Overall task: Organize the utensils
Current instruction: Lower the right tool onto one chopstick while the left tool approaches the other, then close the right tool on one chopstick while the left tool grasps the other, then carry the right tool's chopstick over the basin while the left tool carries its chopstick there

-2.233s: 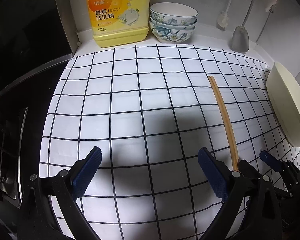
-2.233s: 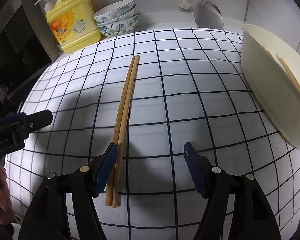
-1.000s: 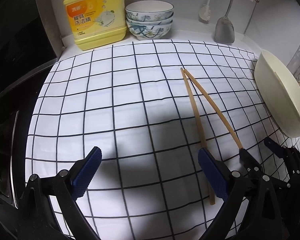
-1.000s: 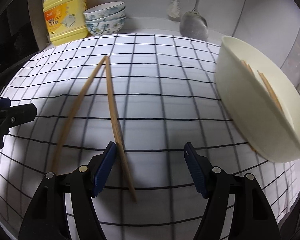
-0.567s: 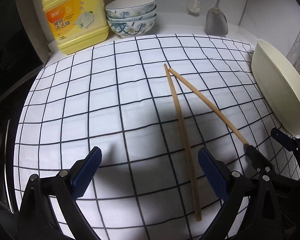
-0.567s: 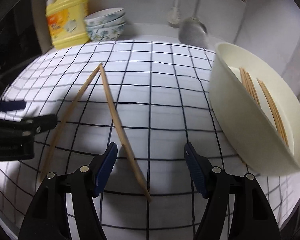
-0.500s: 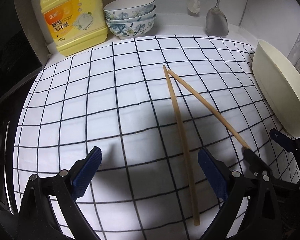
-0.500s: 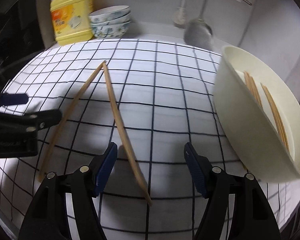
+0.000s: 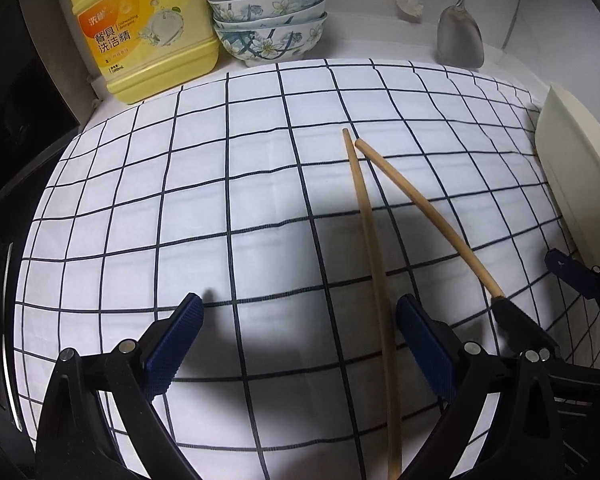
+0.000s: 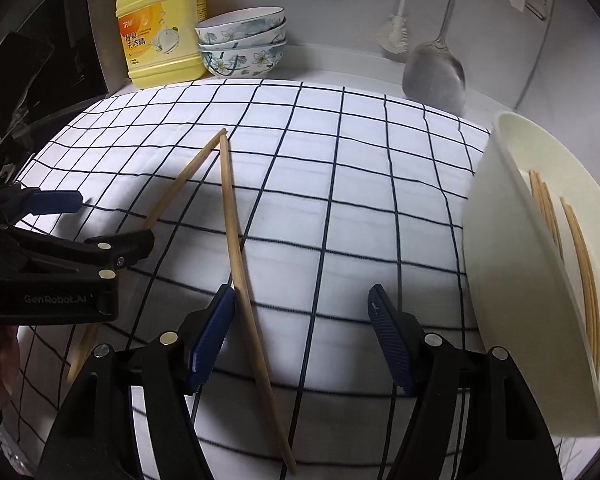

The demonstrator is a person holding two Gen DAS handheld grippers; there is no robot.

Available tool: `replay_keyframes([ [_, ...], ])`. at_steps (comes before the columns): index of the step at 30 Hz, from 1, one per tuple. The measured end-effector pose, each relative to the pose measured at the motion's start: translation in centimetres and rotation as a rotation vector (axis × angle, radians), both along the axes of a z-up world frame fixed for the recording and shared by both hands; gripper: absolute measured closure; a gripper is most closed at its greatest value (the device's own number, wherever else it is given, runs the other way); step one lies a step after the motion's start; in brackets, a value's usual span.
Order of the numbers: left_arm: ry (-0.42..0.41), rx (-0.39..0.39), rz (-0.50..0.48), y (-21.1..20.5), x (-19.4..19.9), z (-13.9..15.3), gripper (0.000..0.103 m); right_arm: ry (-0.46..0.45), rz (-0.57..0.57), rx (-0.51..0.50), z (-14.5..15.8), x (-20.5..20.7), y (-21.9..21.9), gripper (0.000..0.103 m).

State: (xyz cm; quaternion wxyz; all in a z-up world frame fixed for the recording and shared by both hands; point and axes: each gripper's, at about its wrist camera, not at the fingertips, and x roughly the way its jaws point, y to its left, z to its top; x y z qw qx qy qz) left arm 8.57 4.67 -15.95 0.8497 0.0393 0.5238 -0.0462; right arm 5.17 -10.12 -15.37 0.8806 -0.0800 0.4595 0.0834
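Note:
Two wooden chopsticks lie in a V on the checked cloth point(image 9: 228, 184), tips touching at the far end. One chopstick point(image 9: 374, 280) runs just left of my left gripper's right finger. The other chopstick point(image 10: 238, 248) rests against the inside of my right gripper's left finger. My left gripper point(image 9: 296, 340) is open and empty. My right gripper point(image 10: 302, 336) is open, with that chopstick between its fingers but not clamped. A cream bowl point(image 10: 496, 264) at the right holds several chopsticks point(image 10: 580, 252).
A yellow detergent jug point(image 9: 140, 28) and stacked floral bowls point(image 9: 270, 20) stand at the back. A metal ladle point(image 10: 434, 76) and a brush point(image 10: 396, 36) hang on the back wall. A dark stove area point(image 9: 4, 160) borders the cloth on the left.
The two chopsticks, parallel and together 2.2 s ago, have splayed into a V. Both grippers stayed open; both cameras shifted slightly, and the right view shows more of the bowl's inside.

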Motion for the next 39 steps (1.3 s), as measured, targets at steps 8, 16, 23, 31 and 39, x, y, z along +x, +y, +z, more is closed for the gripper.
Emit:
replay_keyframes([
  [8,-0.013,-0.015,0.005,0.0,1.1,-0.2,0.009,-0.001,0.045,0.030,-0.2,1.3,0.4,0.037],
  [16,-0.032,-0.023,-0.062,-1.2,1.1,0.5,0.044,-0.003,0.094,0.045,-0.2,1.5,1.2,0.053],
  [23,-0.026,-0.031,-0.079,-1.3,1.4,0.9,0.085,0.002,0.131,0.024,0.0,1.2,2.3,0.095],
  [31,-0.005,-0.045,-0.102,-0.7,1.1,1.0,0.096,0.023,0.076,0.058,0.2,0.9,2.1,0.097],
  [39,0.013,-0.065,-0.147,1.0,-0.8,2.2,0.096,0.041,-0.016,0.116,1.1,-0.7,2.1,0.097],
])
